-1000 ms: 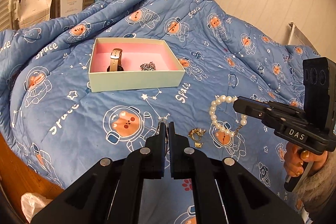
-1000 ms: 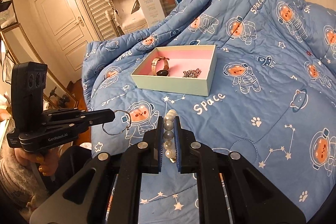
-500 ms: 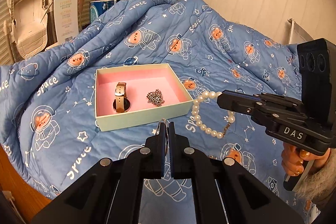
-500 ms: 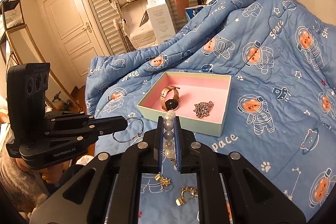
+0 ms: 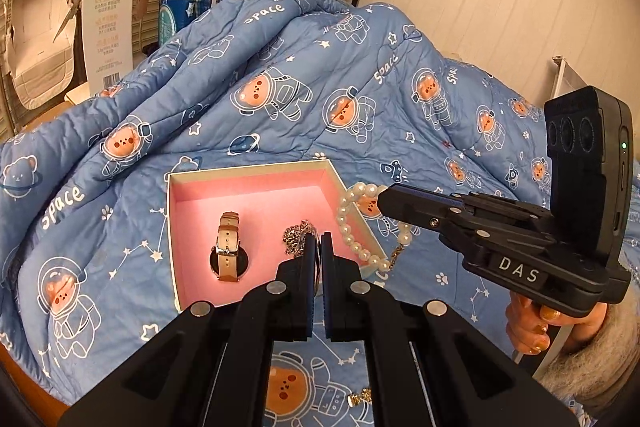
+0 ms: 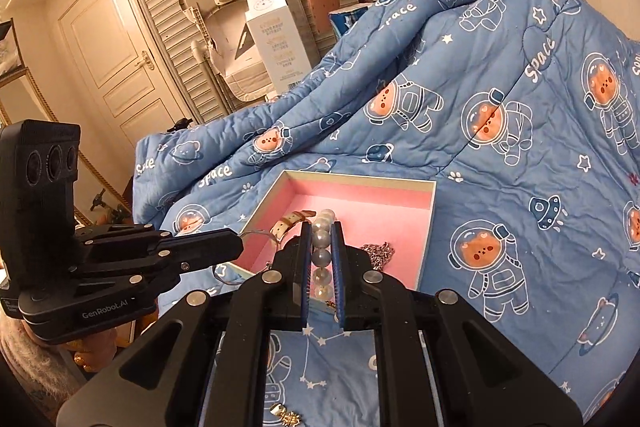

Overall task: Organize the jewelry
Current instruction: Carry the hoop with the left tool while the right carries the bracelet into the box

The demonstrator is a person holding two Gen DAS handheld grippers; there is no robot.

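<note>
Both jaws closed, pearl bracelet (image 6: 322,251), thin bangle (image 6: 240,259)

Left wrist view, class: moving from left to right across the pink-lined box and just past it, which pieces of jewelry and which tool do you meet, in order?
Watch → silver chain → pearl bracelet hanging at the box's right edge → right gripper, shut on the pearls.

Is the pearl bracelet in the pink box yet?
Not yet. The pearl bracelet hangs from the shut right gripper over the box edge.
</note>
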